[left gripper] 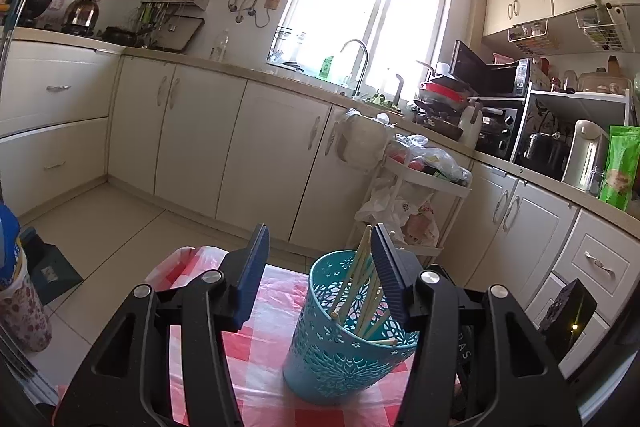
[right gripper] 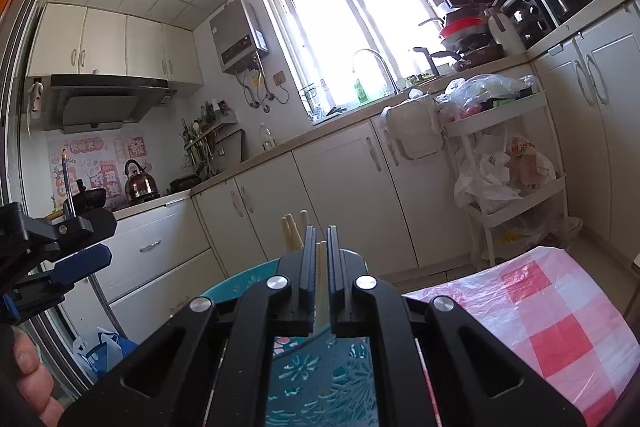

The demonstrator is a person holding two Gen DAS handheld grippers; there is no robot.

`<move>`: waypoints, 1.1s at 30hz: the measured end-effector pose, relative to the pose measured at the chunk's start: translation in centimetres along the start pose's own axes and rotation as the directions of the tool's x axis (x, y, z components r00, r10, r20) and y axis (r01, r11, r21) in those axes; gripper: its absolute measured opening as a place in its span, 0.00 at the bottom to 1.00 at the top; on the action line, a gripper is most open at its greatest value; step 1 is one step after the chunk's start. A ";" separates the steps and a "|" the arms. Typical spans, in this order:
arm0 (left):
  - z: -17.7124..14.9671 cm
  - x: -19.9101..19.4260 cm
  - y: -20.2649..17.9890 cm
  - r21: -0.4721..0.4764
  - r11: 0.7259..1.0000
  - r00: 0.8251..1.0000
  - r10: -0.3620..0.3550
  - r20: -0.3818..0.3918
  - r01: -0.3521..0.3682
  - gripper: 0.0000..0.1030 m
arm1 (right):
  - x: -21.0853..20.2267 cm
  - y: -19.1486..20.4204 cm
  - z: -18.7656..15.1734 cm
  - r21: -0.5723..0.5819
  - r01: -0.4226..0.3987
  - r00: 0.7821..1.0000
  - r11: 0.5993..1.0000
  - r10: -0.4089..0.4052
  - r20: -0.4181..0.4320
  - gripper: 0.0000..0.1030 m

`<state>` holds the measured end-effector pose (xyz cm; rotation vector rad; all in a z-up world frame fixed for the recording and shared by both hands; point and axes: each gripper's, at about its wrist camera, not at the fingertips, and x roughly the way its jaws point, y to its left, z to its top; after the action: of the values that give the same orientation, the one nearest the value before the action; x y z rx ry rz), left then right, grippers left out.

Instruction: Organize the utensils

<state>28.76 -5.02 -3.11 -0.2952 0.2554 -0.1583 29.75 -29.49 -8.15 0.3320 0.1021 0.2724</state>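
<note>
While left gripper (left gripper: 320, 267) stands half open around tilted teal cup (left gripper: 344, 339) on checked cloth (left gripper: 260, 343), apparently steadying it, right gripper (right gripper: 320, 259) pinches chopsticks (right gripper: 320, 287) directly above cup, likely for dropping among chopsticks already inside.

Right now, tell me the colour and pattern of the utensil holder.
Teal holder with cut-out flower lacework, clearest in the left wrist view.
</note>
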 end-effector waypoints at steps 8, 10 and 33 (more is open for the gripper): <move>-0.5 0.0 1.1 -0.015 1.000 1.000 0.017 -0.023 -0.017 0.49 | -2.7 -0.3 -0.3 -0.004 0.002 0.998 1.000 -0.002 -0.061 0.06; -0.7 -0.1 1.3 -0.017 1.000 0.999 0.022 -0.030 -0.022 0.49 | -3.7 -0.5 -0.6 0.009 0.000 0.997 1.000 0.000 -0.081 0.06; -3.7 -8.0 1.3 0.109 0.990 0.987 0.107 -0.123 -0.094 0.56 | -14.2 2.2 -4.5 -0.113 0.152 0.905 0.982 -0.184 -0.384 0.41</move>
<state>20.29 -3.24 -5.19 -0.1698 0.3882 -0.0903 15.01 -30.11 -10.85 0.1822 0.5149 0.1676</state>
